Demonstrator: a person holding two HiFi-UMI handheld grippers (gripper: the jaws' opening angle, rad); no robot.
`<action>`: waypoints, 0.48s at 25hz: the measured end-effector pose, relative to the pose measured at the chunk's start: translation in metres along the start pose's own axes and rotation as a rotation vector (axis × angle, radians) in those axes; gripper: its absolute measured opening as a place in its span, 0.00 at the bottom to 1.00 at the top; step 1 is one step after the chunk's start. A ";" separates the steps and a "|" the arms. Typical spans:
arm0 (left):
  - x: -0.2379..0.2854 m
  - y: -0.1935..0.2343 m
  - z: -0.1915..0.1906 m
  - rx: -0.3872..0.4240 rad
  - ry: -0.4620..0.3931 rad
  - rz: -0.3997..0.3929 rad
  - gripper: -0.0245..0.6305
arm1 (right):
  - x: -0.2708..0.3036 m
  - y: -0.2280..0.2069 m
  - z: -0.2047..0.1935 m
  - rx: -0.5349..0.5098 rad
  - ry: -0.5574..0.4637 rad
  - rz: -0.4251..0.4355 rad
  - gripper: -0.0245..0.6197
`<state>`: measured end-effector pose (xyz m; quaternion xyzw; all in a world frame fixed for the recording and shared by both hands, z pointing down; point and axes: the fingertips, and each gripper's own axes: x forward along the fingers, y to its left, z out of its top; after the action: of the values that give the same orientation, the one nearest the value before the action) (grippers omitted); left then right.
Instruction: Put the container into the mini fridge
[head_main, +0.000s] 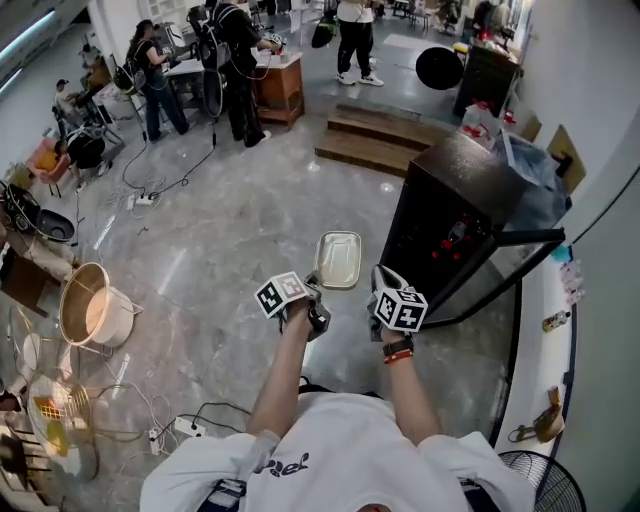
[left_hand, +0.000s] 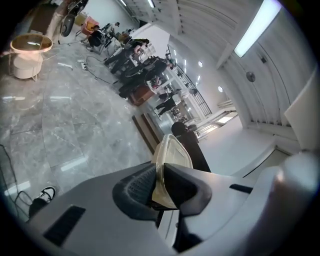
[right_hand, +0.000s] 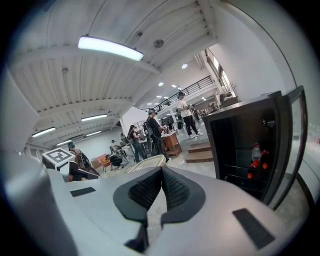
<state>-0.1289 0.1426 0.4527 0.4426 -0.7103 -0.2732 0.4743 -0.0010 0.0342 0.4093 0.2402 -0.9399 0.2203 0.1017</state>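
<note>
Container (head_main: 338, 260): left gripper (head_main: 316, 296) clamping its rim, holding it out just beside the open mini fridge (head_main: 450, 215). Right gripper (right_hand: 161, 186): jaws closed, holding nothing. Advice: keeping it flat, aiming for a free shelf

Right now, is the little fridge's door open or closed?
Open: the mini fridge has its door swung out, and red-capped bottles show inside.

Marble floor (head_main: 230, 230) bears the mini fridge (head_main: 450, 195) and cables (head_main: 172, 186).

Glossy grey marble floor (head_main: 240, 220), wooden steps (head_main: 372, 135), white ribbed ceiling (right_hand: 100, 85), strip light (right_hand: 110, 48)
</note>
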 end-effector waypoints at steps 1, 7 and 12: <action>0.006 -0.002 -0.003 0.007 0.010 -0.006 0.13 | -0.003 -0.006 0.000 0.006 -0.003 -0.013 0.06; 0.043 -0.026 -0.014 0.048 0.115 -0.053 0.13 | -0.014 -0.049 0.000 0.076 -0.033 -0.138 0.06; 0.082 -0.039 -0.004 0.094 0.179 -0.087 0.13 | 0.005 -0.077 0.015 0.133 -0.080 -0.210 0.06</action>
<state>-0.1240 0.0518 0.4586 0.5176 -0.6572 -0.2193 0.5021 0.0320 -0.0353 0.4256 0.3519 -0.8963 0.2604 0.0705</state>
